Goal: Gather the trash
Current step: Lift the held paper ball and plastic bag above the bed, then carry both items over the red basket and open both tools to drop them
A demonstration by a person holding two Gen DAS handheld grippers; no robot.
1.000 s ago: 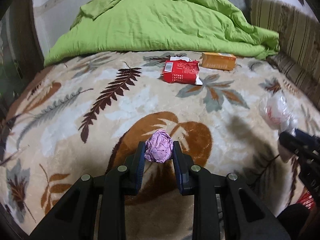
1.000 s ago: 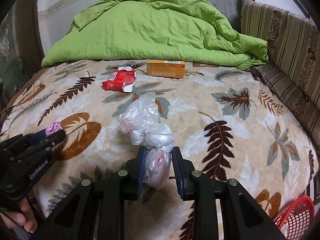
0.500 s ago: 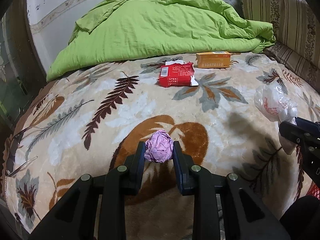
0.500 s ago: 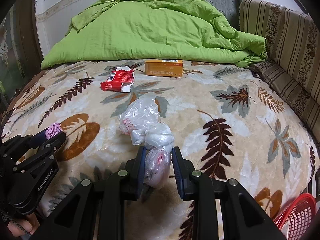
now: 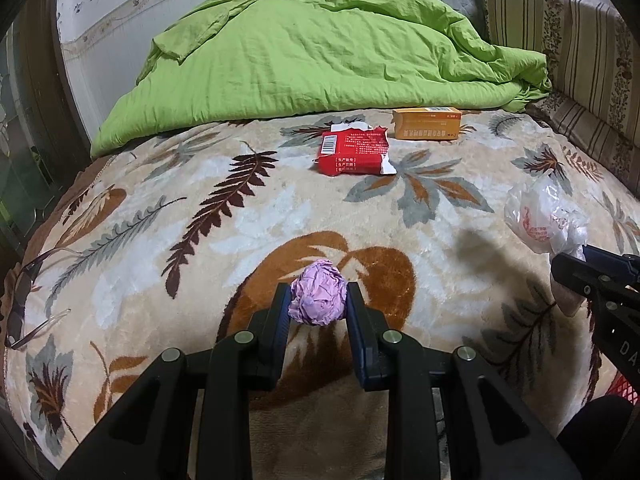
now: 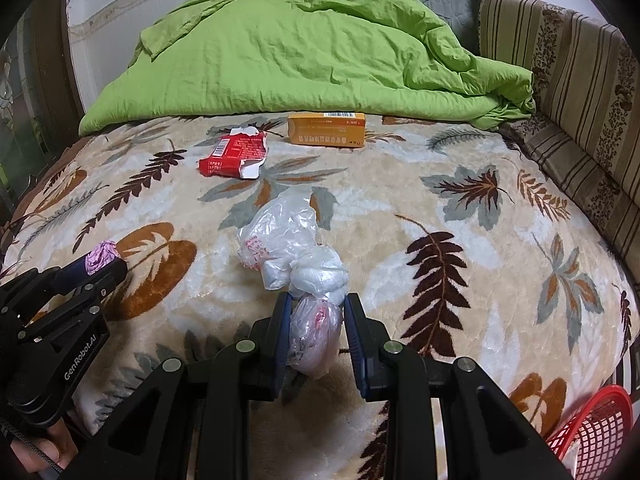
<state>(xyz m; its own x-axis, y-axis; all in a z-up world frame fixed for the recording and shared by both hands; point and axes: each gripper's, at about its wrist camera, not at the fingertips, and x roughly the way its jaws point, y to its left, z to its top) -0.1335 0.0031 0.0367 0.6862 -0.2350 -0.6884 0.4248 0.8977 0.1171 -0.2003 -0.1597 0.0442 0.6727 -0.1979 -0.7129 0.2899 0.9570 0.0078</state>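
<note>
My left gripper (image 5: 318, 300) is shut on a crumpled pink paper ball (image 5: 319, 298) and holds it above the leaf-patterned blanket (image 5: 240, 216). The ball also shows in the right wrist view (image 6: 102, 258). My right gripper (image 6: 315, 312) is shut on a knotted clear plastic bag (image 6: 292, 248), which also shows in the left wrist view (image 5: 540, 216). A torn red wrapper (image 5: 352, 154) and an orange box (image 5: 426, 124) lie farther back on the bed, also in the right wrist view as the wrapper (image 6: 234, 156) and the box (image 6: 326, 130).
A green duvet (image 5: 320, 48) is heaped at the back of the bed. A striped headboard (image 6: 580, 80) runs along the right. A red mesh basket (image 6: 592, 432) stands off the bed at the lower right. Glasses (image 5: 24, 300) lie at the left edge.
Both grippers have lifted and drawn back a little with their loads, so the bed and the far trash sit lower and farther in view.
</note>
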